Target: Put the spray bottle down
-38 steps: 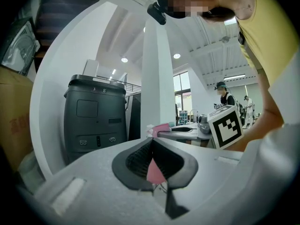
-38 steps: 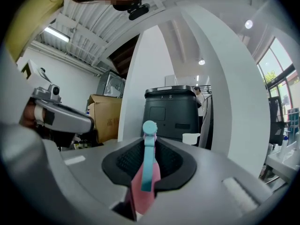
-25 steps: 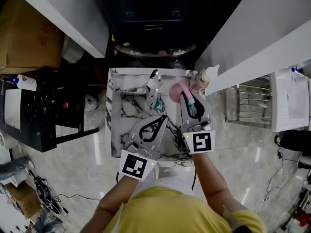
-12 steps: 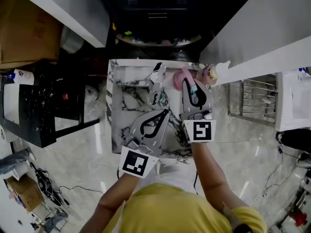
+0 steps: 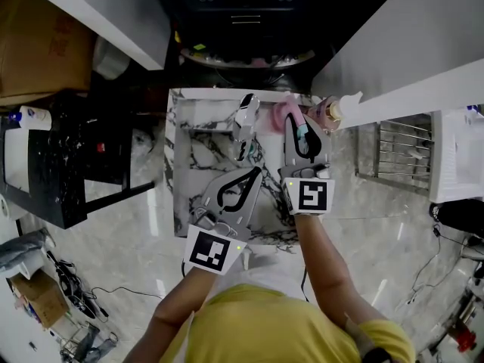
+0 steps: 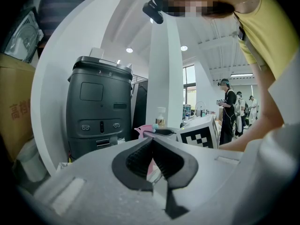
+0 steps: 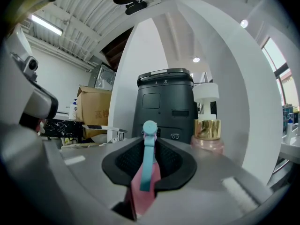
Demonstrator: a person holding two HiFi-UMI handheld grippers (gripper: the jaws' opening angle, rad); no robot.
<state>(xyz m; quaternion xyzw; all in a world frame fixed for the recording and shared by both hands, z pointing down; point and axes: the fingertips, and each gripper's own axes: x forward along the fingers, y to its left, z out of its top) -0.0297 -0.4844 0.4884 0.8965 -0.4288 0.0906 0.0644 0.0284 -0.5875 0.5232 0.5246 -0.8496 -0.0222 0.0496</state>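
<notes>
Spray bottle (image 5: pixel 278 117) at marble table (image 5: pixel 200 138) far edge, glossy floor (image 5: pixel 128 240) around

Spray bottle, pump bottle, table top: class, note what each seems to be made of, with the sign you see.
Spray bottle: probably plastic; matt pink body and teal trigger, in even moulded colour.
Pump bottle: shiny gold collar, perhaps metal or metallised plastic; white pump looks plastic; pink body unclear.
Table top: marble or a marble-look surface; white with dark veins.
</notes>
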